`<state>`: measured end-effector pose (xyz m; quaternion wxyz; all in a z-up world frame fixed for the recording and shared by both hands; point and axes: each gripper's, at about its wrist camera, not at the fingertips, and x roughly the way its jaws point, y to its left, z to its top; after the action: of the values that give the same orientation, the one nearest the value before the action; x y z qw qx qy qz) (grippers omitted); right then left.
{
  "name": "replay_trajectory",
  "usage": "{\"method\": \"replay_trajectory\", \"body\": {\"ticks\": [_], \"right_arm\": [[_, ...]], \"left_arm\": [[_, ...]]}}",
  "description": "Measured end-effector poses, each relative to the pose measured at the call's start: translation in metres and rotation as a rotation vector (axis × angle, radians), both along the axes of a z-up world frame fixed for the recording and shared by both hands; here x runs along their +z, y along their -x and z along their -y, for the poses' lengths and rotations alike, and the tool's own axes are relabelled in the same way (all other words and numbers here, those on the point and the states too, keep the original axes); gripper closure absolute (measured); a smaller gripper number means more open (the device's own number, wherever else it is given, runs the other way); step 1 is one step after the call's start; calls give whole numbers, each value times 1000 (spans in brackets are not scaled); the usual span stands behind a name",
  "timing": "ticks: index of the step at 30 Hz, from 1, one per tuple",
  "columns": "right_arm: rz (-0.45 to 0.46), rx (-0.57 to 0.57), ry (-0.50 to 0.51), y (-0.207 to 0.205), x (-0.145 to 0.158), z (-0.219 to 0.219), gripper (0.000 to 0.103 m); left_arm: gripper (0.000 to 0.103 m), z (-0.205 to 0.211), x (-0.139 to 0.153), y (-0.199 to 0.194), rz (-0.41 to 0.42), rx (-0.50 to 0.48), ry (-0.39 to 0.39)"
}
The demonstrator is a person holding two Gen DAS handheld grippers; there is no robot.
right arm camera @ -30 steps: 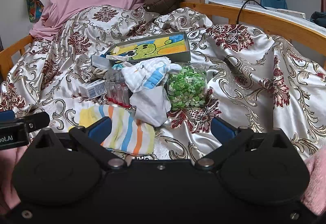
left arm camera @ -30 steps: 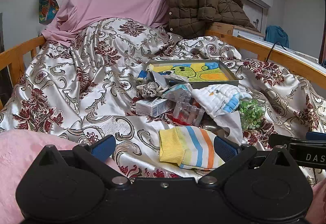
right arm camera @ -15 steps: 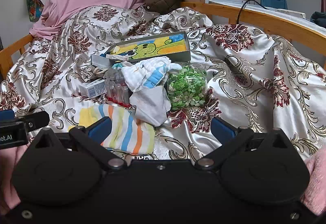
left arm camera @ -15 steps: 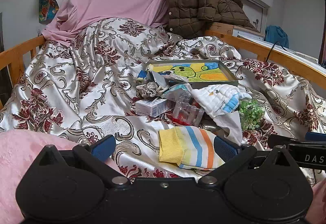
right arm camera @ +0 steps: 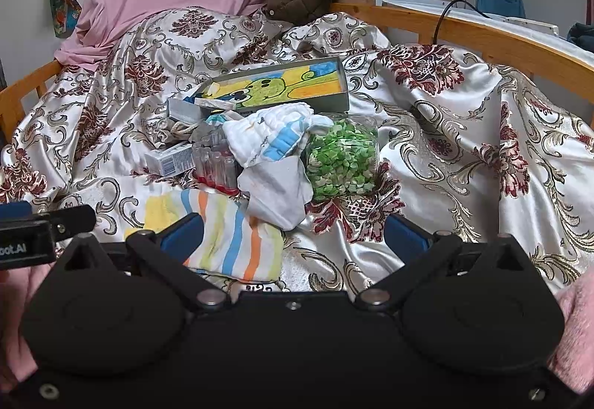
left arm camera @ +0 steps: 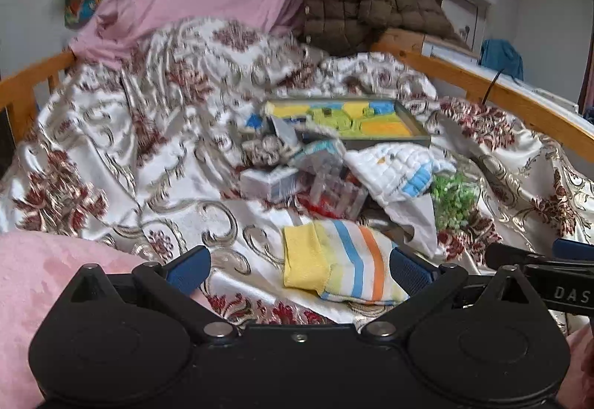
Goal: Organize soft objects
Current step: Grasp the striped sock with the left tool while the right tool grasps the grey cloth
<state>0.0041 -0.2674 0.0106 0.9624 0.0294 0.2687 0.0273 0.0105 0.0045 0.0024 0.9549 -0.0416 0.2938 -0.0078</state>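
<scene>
A yellow, blue and orange striped cloth (left arm camera: 345, 264) (right arm camera: 230, 238) lies flat on the patterned satin bedspread, nearest to me. Behind it a white quilted cloth with blue patches (left arm camera: 397, 175) (right arm camera: 267, 138) rests on a plain pale cloth (right arm camera: 276, 186). A beige scrunchie (left arm camera: 263, 149) sits further back in the pile. My left gripper (left arm camera: 299, 269) is open just in front of the striped cloth, with its right finger at the cloth's edge. My right gripper (right arm camera: 293, 238) is open too, and its left finger overlaps the striped cloth's near corner. Neither holds anything.
Hard items are mixed into the pile: a bag of green pieces (right arm camera: 341, 156), clear vials (right arm camera: 215, 164), a small carton (right arm camera: 170, 160) and a flat box with a cartoon lid (right arm camera: 282, 89). Wooden bed rails (right arm camera: 464, 26) run along both sides. A pink sheet and a brown quilted jacket are at the head.
The left wrist view has gone blurred and the pile sits slightly higher in it, so my left gripper is moving a little. The right gripper has barely shifted. Both stay open.
</scene>
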Motion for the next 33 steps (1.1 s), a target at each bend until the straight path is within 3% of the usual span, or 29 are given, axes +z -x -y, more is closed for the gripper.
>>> {"method": "replay_trajectory", "body": {"ticks": [6, 12, 16, 21, 24, 26, 31, 33], "right_arm": [[-31, -25, -62, -11, 3, 11, 0], [-147, 4, -140, -49, 4, 36, 0], [-261, 45, -221, -90, -3, 52, 0], [-314, 109, -195, -135, -12, 51, 1], [-348, 152, -192, -160, -20, 48, 7], [-374, 167, -188, -174, -27, 44, 18], [-426, 175, -193, -208, -48, 39, 31], [-435, 176, -195, -218, -57, 30, 35]], "left_arm": [[1, -5, -1, -30, -107, -77, 49], [1, 19, 0, -70, -165, -238, -105], [6, 32, -12, -102, -286, -349, -109], [8, 45, -31, -127, -336, -390, -152], [11, 50, -41, -138, -355, -415, -143], [15, 51, -47, -145, -379, -420, -134], [29, 49, -63, -162, -459, -416, -82], [39, 47, -68, -167, -477, -414, -55]]}}
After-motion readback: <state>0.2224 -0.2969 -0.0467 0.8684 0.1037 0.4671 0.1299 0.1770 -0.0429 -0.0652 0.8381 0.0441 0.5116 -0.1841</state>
